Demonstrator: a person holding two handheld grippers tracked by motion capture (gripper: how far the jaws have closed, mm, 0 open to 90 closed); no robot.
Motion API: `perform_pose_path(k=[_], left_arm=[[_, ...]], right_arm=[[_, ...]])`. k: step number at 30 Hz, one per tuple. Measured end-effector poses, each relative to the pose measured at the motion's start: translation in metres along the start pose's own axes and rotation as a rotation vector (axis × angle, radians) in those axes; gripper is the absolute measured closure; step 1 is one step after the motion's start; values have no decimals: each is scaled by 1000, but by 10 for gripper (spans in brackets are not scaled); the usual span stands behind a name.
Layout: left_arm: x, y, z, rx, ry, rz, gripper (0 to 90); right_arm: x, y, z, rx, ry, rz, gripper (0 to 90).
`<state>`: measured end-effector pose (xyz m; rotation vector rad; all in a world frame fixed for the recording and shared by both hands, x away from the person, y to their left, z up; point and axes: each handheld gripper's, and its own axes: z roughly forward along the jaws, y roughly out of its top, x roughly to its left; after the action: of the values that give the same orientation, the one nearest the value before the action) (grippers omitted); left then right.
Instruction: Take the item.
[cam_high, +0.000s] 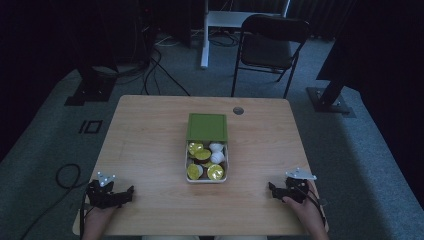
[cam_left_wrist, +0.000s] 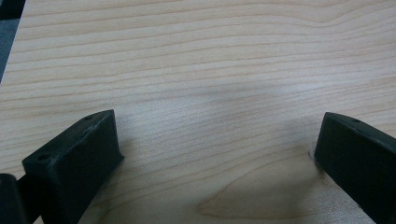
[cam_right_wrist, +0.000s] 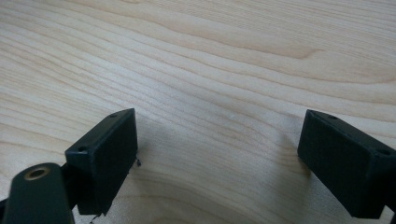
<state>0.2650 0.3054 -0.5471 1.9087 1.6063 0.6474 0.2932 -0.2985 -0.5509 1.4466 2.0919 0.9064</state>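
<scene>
A dim lab or studio: black curtains (cam_high: 45, 35) all round, grey carpet (cam_high: 360, 165), cables (cam_high: 155, 70) trailing (loose everywhere), camera-stand bases (cam_high: 330, 100), one folding chair (cam_high: 270, 47).

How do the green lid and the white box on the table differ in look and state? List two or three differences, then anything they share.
1. The green lid is green; the white box is white.
2. The lid shows a flat, bare top, while the box sits open and holds yellow-topped capsules and white ones.
3. The lid lies at the box's far end, the box nearer the person.

Shared: both rest on the wooden table, roughly alike in width.
</scene>
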Motion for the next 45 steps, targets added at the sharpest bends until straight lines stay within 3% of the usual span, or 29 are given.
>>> perform_pose_path(k=[27, 29, 30, 45], left_arm=[[0, 0, 0, 1, 0, 2, 3], [0, 0, 0, 0, 0, 0, 3], [0, 0, 0, 1, 0, 2, 3], [0, 0, 0, 1, 0, 2, 3]], right_arm=[[0, 0, 0, -2, 1, 2, 118], [0, 0, 0, -5, 2, 14, 118], [-1, 1, 0, -15, 9, 51, 119], [8, 16, -5, -59, 32, 49, 130]])
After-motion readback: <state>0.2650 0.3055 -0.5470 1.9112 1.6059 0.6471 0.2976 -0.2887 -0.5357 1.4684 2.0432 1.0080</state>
